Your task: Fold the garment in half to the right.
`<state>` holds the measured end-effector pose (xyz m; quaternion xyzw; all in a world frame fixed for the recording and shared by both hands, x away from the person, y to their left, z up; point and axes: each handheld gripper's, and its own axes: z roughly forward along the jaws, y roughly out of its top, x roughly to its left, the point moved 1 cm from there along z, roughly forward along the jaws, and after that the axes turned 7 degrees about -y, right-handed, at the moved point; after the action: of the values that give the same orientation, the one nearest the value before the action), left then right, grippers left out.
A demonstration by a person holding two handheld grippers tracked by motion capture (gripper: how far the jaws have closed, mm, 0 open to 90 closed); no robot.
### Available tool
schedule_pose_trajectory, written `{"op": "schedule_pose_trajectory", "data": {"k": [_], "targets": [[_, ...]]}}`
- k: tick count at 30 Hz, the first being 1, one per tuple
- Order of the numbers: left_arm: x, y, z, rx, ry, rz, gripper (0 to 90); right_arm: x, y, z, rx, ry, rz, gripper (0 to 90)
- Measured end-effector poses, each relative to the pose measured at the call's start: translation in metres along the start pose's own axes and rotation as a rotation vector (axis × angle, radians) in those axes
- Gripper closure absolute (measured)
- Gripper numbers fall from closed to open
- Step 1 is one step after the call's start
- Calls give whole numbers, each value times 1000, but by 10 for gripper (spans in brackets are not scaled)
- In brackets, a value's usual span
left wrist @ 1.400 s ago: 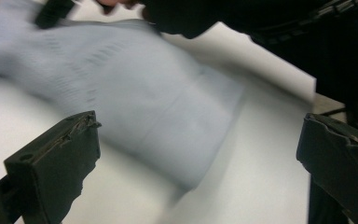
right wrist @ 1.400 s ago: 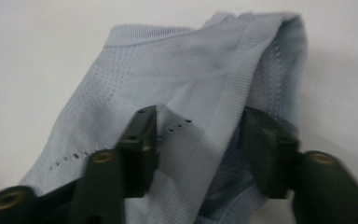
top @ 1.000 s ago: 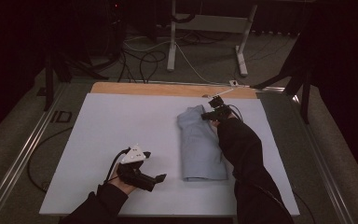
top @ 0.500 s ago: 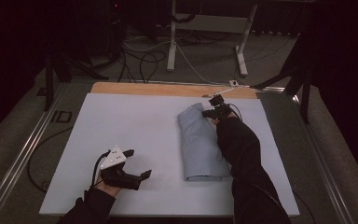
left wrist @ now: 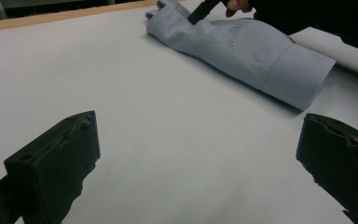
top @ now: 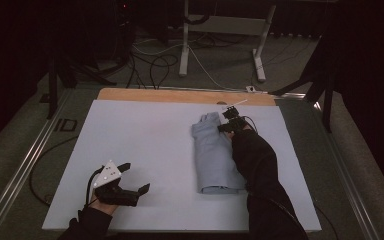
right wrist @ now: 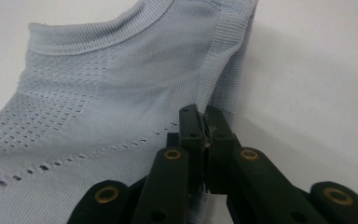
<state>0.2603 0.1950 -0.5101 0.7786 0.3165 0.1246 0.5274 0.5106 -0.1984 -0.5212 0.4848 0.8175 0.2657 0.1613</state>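
Folded pale-blue knit garment [top: 214, 152] lying on the white table cover [top: 145, 145], toward its right half, long axis running from the near edge toward the wooden strip [top: 180, 96] at the far edge. Ribbed hem [left wrist: 298, 74] at the garment's near end, neckline band [right wrist: 121, 32] and perforated mesh panels at its far end.

Right gripper [right wrist: 204, 122] at the garment's far right corner, jaws pressed together on a ribbed folded edge there, pinching a thin bit of fabric; seen in the high view as a dark tool [top: 231, 122] just at the garment's far end, sleeve of the arm lying along the garment's right side. Left gripper [top: 130, 180] well apart from the garment, off to its left near the cover's near edge, jaws spread wide and holding nothing, pads [left wrist: 58, 163] hovering above bare white surface.

Handling, as a judgement: light, soft, limp, stretchy knit; no stiffness at all, so sure to sag and unfold if lifted from one corner alone. Not fragile, not slippery against rubbery pads, though mesh zones likely to snag or stretch. Best holds at the thicker ribbed bands: neckline or hem, gathering all layers of the fold at once. A second pinch on the garment's opposite corner probably needed to keep the fold flat during any move.
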Motion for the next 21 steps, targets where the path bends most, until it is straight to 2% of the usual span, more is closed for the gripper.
{"op": "schedule_pose_trajectory", "data": {"k": [7,10,13,14,21], "targets": [[4,-6,-6,7,17,-9,3,0,-1,1,-3,-11,12,868],[5,-7,-7,11,23,-9,3,1,0,-1,-8,0,1,812],[5,-7,-9,0,21,-6,3,3,3,-5,-24,5,-6,735],[5,-6,-10,-4,23,-6,3,4,4,-7,-29,6,-7,679],[8,-7,-15,-12,29,-11,3,13,12,-20,-74,32,-30,446]]}}
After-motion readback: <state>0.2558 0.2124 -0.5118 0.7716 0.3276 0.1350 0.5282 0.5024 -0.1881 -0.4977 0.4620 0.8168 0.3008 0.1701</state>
